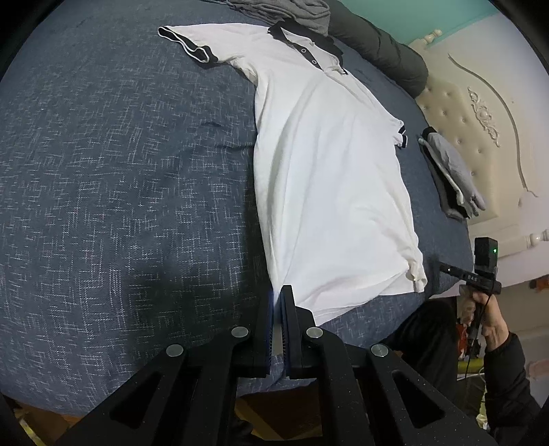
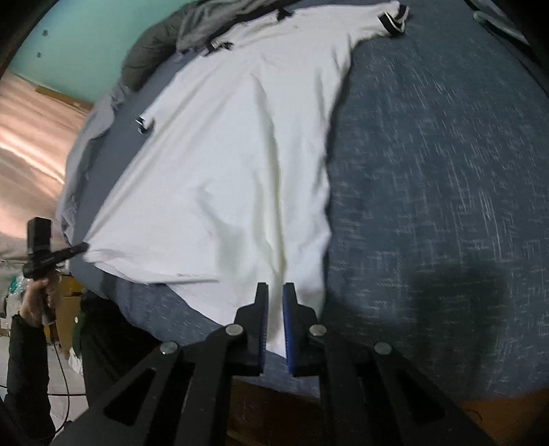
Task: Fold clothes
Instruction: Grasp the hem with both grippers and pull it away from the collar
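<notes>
White polo shirt gripped at both hem corners

White short-sleeved cotton polo shirt with black collar (image 1: 329, 178) lies flat on the blue woven bedspread (image 1: 120, 171), stretching ahead of both tools. Left tool (image 1: 276, 295) and right tool (image 2: 274, 291) are each nearly closed, pinching its hem.

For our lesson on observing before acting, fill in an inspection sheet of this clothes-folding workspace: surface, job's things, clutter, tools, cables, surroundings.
Surface: bed with a blue woven cover, lightly creased.
Job's things: white polo shirt with black collar and cuffs, spread flat, hem toward the cameras.
Clutter: folded grey pile near the headboard; grey garment and dark jacket by the collar.
Tools: left tool shut on the shirt's hem corner; right tool astride the other hem corner, narrow gap, closure unclear.
Cables: black lead hanging below the left hand.
Surroundings: cream tufted headboard, teal wall.
</notes>
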`<control>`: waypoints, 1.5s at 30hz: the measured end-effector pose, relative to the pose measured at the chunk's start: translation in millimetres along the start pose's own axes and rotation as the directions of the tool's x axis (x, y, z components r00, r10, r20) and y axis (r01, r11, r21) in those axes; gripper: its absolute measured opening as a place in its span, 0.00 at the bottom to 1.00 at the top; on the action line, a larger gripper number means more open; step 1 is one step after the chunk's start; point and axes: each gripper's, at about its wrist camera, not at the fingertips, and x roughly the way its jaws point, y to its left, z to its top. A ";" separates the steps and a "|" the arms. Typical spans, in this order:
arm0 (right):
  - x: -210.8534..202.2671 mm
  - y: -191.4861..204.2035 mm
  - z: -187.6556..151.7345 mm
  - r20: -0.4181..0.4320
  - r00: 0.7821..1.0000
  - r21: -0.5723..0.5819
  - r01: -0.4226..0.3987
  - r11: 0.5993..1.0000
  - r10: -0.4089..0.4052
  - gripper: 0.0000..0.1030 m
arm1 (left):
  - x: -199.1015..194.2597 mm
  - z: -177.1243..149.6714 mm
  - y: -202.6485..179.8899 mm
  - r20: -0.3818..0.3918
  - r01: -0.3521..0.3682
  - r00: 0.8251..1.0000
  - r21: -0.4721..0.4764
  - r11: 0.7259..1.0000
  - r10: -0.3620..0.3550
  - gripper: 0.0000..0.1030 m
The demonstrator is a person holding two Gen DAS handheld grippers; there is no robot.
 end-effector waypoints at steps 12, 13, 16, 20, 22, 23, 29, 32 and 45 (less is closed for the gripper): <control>43.0 14.0 -4.4 -0.108 0.984 -0.055 0.133 0.990 -0.139 0.32 | 5.6 -3.5 -4.8 -0.010 0.003 1.000 0.006 1.000 -0.003 0.04; 45.2 16.6 -4.6 -0.108 0.982 -0.067 0.146 0.987 -0.153 0.32 | 5.4 -3.6 -5.5 -0.010 0.003 1.000 0.007 1.000 -0.002 0.04; 47.7 26.8 -7.5 -0.099 0.973 -0.129 0.196 0.972 -0.209 0.13 | 4.9 -3.4 -6.3 -0.007 0.002 1.000 0.006 1.000 -0.002 0.04; 47.6 33.7 -14.7 -0.087 0.970 -0.170 0.209 0.963 -0.226 0.02 | 6.0 -3.6 -3.3 -0.007 0.004 1.000 -0.001 1.000 -0.004 0.04; 36.6 30.6 -16.2 -0.062 0.979 -0.150 0.182 0.972 -0.193 0.02 | 5.6 -3.9 -1.7 -0.005 0.009 1.000 -0.004 1.000 -0.009 0.04; 30.7 27.8 -16.5 -0.054 0.982 -0.142 0.174 0.974 -0.183 0.02 | 5.0 -4.3 -0.7 -0.005 0.009 1.000 -0.004 1.000 -0.009 0.04; -23.1 -5.1 -16.8 0.034 0.992 -0.055 0.127 0.990 -0.125 0.02 | 1.6 -5.3 7.1 0.000 0.011 1.000 -0.016 1.000 -0.011 0.04; -45.7 -19.9 -11.0 0.080 0.991 -0.013 0.109 0.994 -0.107 0.02 | 2.5 -6.2 6.6 -0.003 0.013 1.000 -0.016 1.000 -0.013 0.04; -43.0 -70.4 -16.4 0.064 0.991 0.057 0.116 0.992 -0.120 0.02 | 21.7 -18.2 -16.2 -0.061 0.025 0.998 0.026 0.999 -0.024 0.04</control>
